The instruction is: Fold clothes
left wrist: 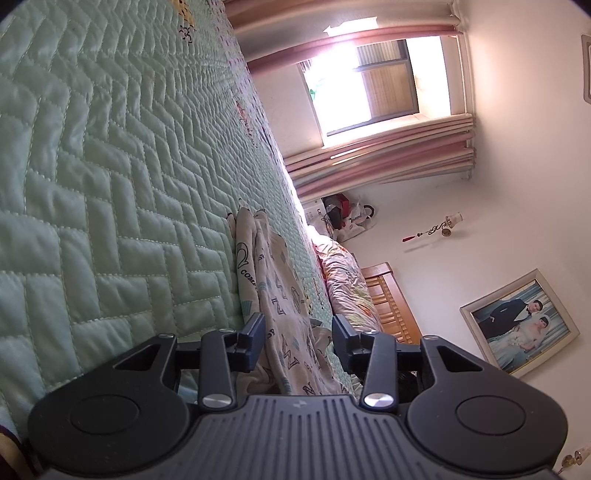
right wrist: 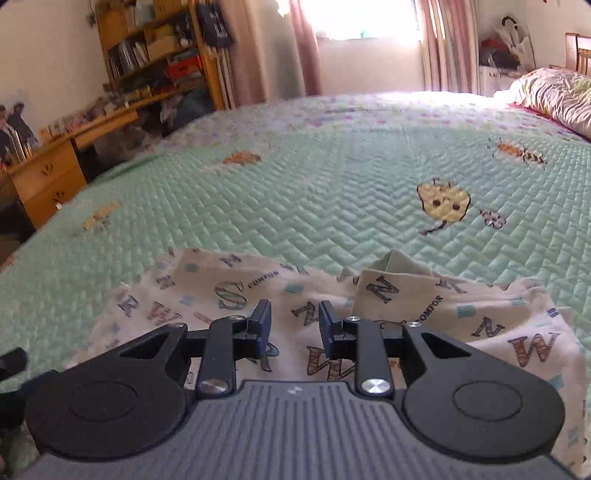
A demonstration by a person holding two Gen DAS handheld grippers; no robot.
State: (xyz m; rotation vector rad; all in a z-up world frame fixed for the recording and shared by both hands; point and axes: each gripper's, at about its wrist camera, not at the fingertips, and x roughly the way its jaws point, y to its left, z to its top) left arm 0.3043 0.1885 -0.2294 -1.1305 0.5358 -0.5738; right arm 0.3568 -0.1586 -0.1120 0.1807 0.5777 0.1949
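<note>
Covering the bed, a green quilt (right wrist: 295, 192) faces a curtained window (right wrist: 362, 22).

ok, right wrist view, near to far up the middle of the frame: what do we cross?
Right gripper, jaws apart, nothing pinched → letter-print garment → green quilt → curtains and bright window.

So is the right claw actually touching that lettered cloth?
Cannot tell. In the right wrist view the right claw sits open above the lettered cloth, without showing contact or gap.
</note>
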